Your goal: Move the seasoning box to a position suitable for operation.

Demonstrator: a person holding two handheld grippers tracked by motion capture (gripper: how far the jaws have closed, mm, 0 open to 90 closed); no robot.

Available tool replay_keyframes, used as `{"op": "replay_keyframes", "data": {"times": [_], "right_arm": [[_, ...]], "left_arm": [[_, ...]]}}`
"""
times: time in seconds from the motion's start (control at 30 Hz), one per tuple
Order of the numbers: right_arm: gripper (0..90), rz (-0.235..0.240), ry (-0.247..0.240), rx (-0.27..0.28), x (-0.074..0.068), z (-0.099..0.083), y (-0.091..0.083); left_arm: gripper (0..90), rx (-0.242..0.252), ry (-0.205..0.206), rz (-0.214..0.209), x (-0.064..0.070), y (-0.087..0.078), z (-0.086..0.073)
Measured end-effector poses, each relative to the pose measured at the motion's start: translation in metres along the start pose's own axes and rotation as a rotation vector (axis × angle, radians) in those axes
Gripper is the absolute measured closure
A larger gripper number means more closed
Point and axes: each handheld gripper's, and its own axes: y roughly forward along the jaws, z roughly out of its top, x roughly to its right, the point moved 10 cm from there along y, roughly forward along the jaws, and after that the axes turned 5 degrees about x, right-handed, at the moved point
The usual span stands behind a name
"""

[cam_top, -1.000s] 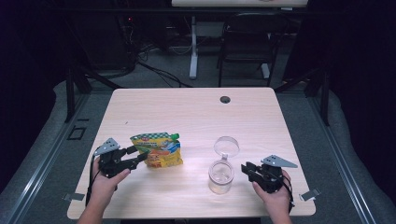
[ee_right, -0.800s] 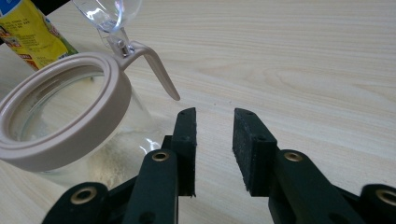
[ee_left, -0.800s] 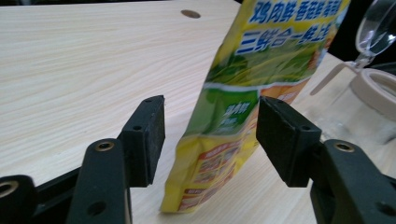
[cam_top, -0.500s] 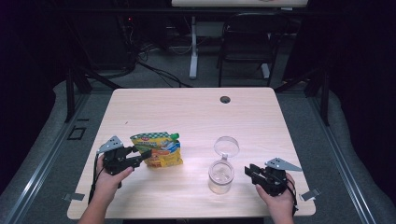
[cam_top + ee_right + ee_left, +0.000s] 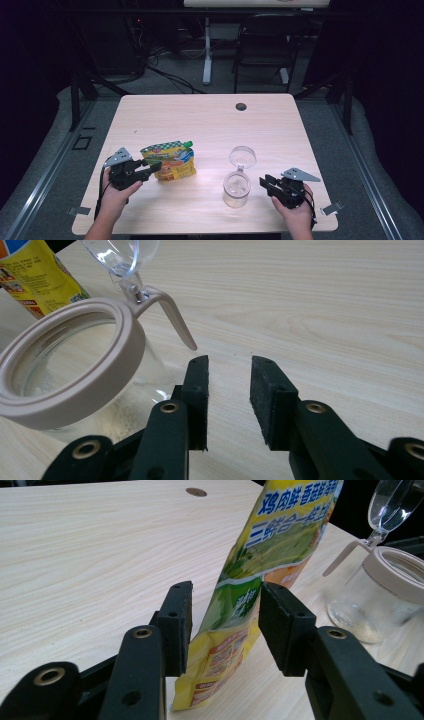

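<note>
A yellow and green spouted pouch [image 5: 172, 161] with a green cap stands left of centre on the table. My left gripper [image 5: 150, 170] is open, its jaws on either side of the pouch's [image 5: 280, 535] lower edge with a gap on each side. A clear glass jar [image 5: 236, 189] with a beige rim stands to the right, its clear lid [image 5: 242, 156] flipped up on a hinge. Just right of the jar, my right gripper [image 5: 263, 181] is open with nothing between its jaws. In the right gripper view the jar [image 5: 75, 365] sits left of the gripper [image 5: 227, 390], not touching.
The light wooden table [image 5: 200, 125] has a dark cable hole [image 5: 241, 106] near its far edge. A little pale powder lies in the jar's bottom [image 5: 355, 625]. Desk legs, cables and a chair stand on the dark floor beyond the table.
The right gripper has slid slightly toward the near edge of the table. The left gripper, pouch and jar have barely moved.
</note>
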Motion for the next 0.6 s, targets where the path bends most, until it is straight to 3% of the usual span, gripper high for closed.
{"op": "replay_keyframes", "data": {"times": [0.3,0.6], "right_arm": [[68.6,0.012,-0.013,-0.007,-0.004,0.002,0.006],[68.4,0.022,-0.015,-0.008,-0.007,0.003,0.008]], "left_arm": [[67.5,-0.001,-0.011,-0.032,0.011,-0.004,-0.001],[71.2,-0.026,-0.011,-0.051,0.02,-0.006,-0.001]]}}
